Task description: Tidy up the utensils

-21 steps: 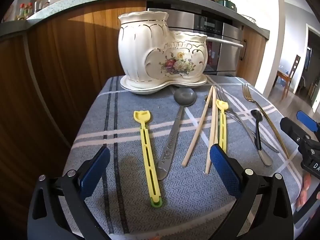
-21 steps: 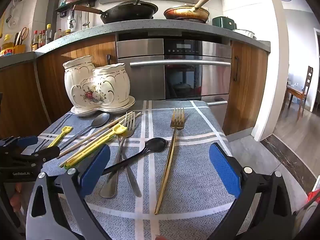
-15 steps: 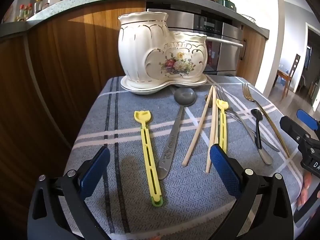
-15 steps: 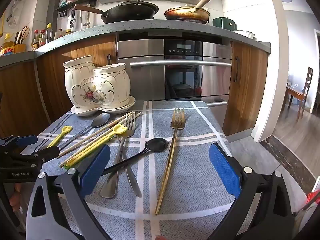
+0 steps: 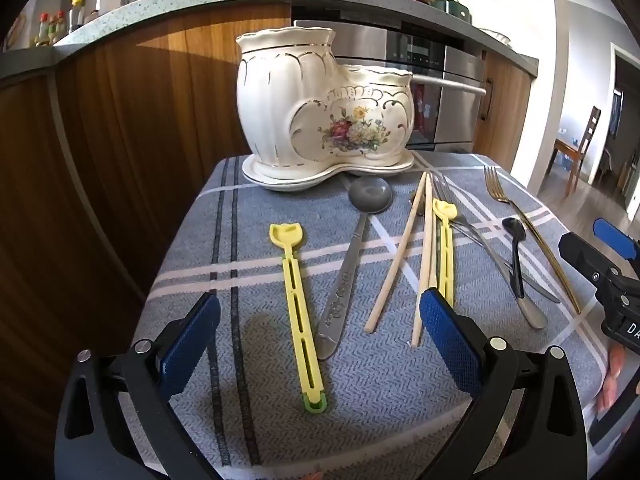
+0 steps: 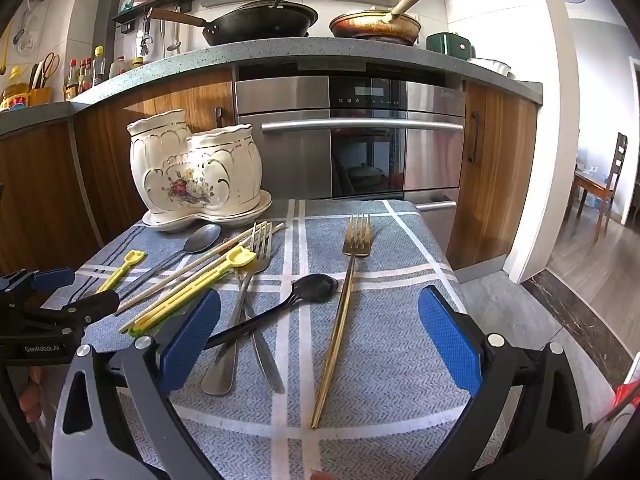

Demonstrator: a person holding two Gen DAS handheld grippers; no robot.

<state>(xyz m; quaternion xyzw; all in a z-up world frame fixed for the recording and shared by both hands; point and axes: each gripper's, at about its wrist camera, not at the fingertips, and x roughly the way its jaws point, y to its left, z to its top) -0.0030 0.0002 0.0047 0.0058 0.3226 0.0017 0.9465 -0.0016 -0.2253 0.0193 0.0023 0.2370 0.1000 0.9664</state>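
A cream two-pot ceramic utensil holder [image 5: 324, 120] [image 6: 196, 172] stands on its saucer at the table's far left. In front lie a yellow clip stick [image 5: 300, 312], a steel spoon [image 5: 352, 256], wooden chopsticks [image 5: 404, 256], a second yellow stick [image 5: 445, 252], a steel fork [image 6: 240, 312], a black spoon [image 6: 296, 300] and a gold fork [image 6: 344, 312]. My left gripper [image 5: 320, 344] is open and empty above the near end of the yellow stick and steel spoon. My right gripper [image 6: 320, 344] is open and empty above the gold fork's handle.
A grey checked cloth [image 6: 380, 360] covers the small table. Wooden cabinets [image 5: 120, 140] and a steel oven [image 6: 352, 140] stand close behind it. A worktop [image 6: 304, 50] with pans runs above. Open floor [image 6: 592, 272] lies to the right.
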